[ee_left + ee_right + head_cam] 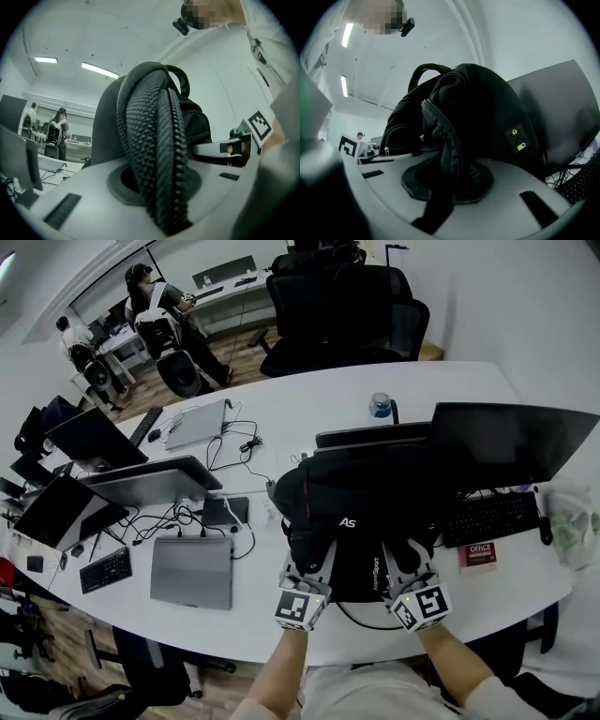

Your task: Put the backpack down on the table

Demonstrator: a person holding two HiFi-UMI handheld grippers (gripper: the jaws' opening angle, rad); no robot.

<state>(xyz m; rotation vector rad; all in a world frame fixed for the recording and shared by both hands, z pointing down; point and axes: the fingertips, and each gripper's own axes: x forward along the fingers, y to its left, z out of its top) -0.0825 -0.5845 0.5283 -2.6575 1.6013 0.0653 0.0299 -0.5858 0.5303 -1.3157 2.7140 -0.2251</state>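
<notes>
The black backpack (366, 498) rests on the white table (309, 399), just left of the dark monitor (511, 442) and partly in front of it. It is slumped, with white lettering on top and a small yellow-green badge (518, 139) on its side. The left gripper (314, 563) pinches a padded mesh strap (150, 140). The right gripper (412, 563) pinches a zippered fold (445, 126).

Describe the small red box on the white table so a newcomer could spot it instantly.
On the long white table, find the large dark monitor at the right end, with a black keyboard in front of it. The small red box with white lettering lies at that keyboard's near edge, right of the black backpack. Among its neighbours it alone is red.
</notes>
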